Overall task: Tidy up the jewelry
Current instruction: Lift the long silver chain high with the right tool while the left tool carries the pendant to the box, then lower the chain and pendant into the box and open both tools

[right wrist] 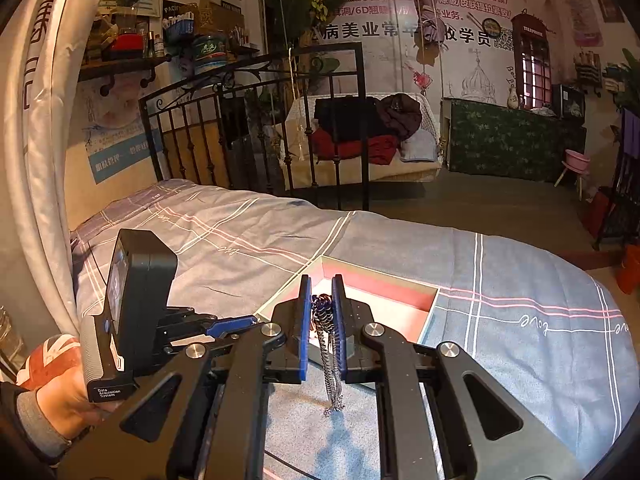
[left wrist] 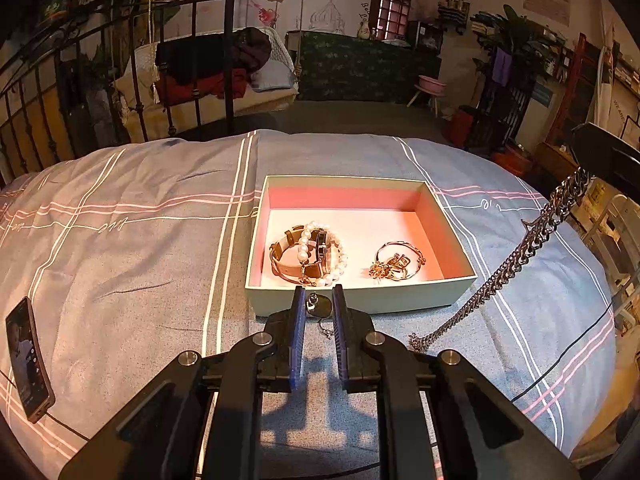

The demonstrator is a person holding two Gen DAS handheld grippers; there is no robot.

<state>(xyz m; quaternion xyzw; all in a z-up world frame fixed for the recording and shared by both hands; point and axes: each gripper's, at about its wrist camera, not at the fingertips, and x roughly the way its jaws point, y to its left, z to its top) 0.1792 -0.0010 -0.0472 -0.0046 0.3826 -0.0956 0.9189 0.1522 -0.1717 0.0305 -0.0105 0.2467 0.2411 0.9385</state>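
Observation:
An open box (left wrist: 360,300) with a pink inside sits on the bed. In it lie a watch with a pearl bracelet (left wrist: 310,254) and a gold bangle (left wrist: 396,262). My left gripper (left wrist: 319,300) is shut on a small dark pendant (left wrist: 318,305) on a thin chain, just in front of the box's near wall. My right gripper (right wrist: 322,302) is shut on a silver chain (right wrist: 332,364) that hangs down from it, above the box's near corner (right wrist: 432,320). In the left wrist view the chain (left wrist: 512,268) slopes down to the bedcover right of the box.
A phone (left wrist: 28,360) lies on the blue-grey checked bedcover (left wrist: 140,240) at the left. The left gripper body and hand (right wrist: 132,320) show left of the right gripper. An iron bed frame (right wrist: 260,128) stands behind the bed.

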